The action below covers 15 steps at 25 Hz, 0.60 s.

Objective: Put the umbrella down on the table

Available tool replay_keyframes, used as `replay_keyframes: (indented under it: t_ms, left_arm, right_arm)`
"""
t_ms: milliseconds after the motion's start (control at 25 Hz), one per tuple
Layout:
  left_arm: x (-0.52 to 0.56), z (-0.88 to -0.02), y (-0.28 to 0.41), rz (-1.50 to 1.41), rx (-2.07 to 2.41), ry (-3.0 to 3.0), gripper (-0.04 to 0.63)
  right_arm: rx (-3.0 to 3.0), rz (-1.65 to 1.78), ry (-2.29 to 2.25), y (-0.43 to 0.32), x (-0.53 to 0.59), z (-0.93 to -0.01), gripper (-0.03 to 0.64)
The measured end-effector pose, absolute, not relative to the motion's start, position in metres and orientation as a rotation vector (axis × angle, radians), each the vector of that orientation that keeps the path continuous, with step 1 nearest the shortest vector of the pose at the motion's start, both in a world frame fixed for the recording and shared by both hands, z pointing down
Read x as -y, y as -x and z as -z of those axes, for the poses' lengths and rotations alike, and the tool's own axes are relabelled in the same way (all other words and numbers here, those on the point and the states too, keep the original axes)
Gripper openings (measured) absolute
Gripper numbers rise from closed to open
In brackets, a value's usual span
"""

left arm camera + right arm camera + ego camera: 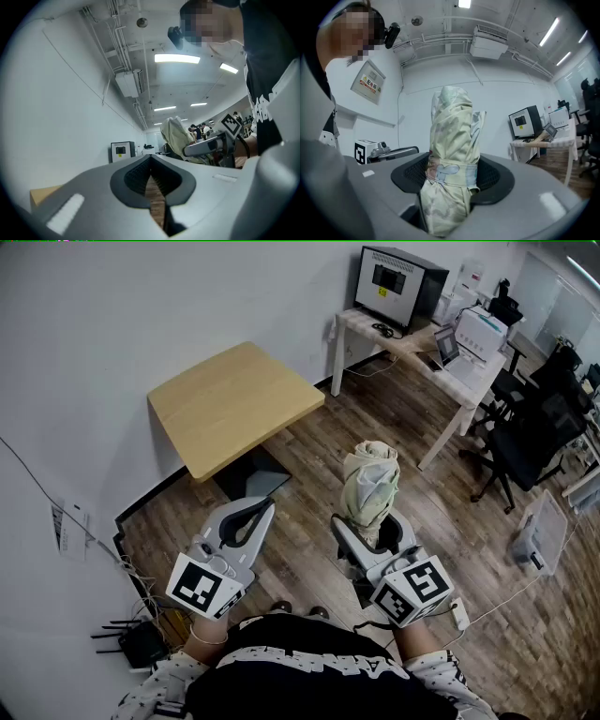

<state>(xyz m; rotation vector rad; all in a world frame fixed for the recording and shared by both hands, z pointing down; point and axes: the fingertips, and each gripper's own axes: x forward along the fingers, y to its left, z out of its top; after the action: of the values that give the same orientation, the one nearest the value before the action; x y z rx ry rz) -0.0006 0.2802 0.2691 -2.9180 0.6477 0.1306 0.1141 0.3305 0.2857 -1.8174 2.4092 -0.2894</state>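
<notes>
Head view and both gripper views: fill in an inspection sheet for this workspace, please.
Surface: light wooden square table; nothing seen on it.
Job's things: folded pale cream umbrella, upright, not on the table.
Clutter: black router on the wood-look floor.
Grippers: right gripper shut on the umbrella; left gripper shut, empty.
Cables: white cable across the floor; thin wire on the white wall.
Surroundings: white desk bearing a black box; black office chairs.
</notes>
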Motion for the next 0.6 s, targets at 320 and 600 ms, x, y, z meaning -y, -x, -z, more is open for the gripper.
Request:
replay_keyframes:
  t_ms: [320,600]
  left_arm:
    - [-0.279,-0.272,0.002,-0.134,-0.623,2.920,-0.003]
    - [-0.284,-0.266,-0.017,-0.170,-0.549,2.922,-0.003]
  right_arm:
    - [-2.390,0.282,1.821,-0.112,-0.330,-0.287,0.293]
    - [-2.373,0.251,1.876,-0.123,-0.339,-0.282,0.295]
